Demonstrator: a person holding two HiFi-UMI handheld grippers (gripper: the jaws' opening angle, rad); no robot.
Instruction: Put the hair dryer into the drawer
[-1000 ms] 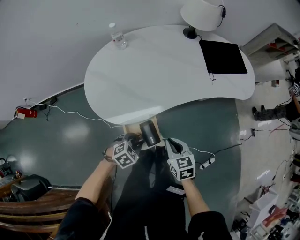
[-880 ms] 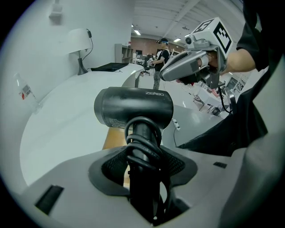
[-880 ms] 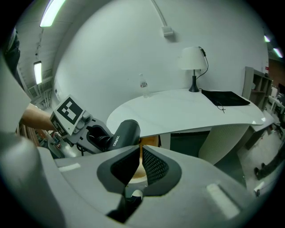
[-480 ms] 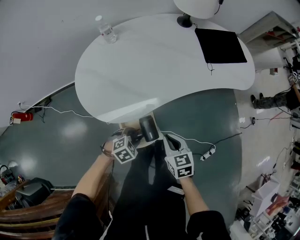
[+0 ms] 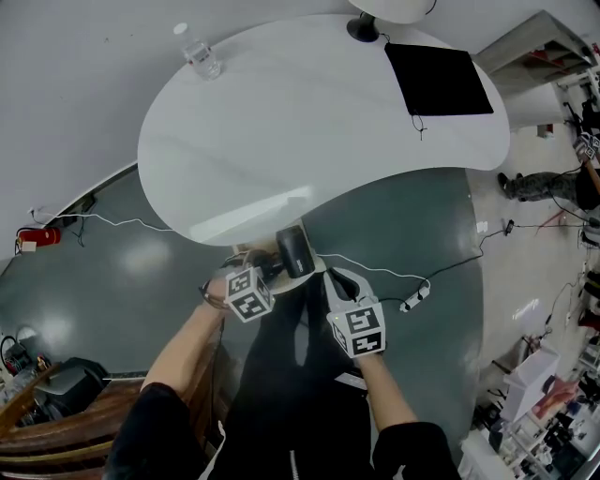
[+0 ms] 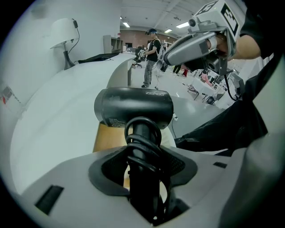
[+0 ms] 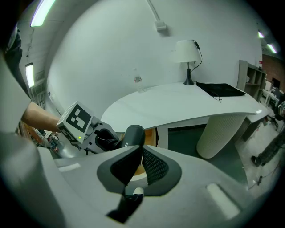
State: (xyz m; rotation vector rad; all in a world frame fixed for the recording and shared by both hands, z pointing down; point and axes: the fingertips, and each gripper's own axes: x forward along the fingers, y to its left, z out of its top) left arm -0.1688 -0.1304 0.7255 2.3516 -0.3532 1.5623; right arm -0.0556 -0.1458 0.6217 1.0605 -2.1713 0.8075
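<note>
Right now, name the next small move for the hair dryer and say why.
Probably lower the left gripper a little, easing the hair dryer down toward the tan drawer at the table edge. Its jaws are shut on the cord-wrapped handle, the dryer hangs above the drawer's wood, and the right gripper is shut, empty, off to the side.

The lamp (image 5: 364,28) at the white table's (image 5: 281,122) far end is running off the head view's top edge, showing only its base and the bottom of its shade. Under the table's near edge, the wooden drawer (image 6: 106,139) is hiding mostly behind the hair dryer (image 6: 133,107), whose handle is disappearing between the left gripper's (image 6: 143,164) jaws. The small print on its barrel is proving too fine to read.
</note>
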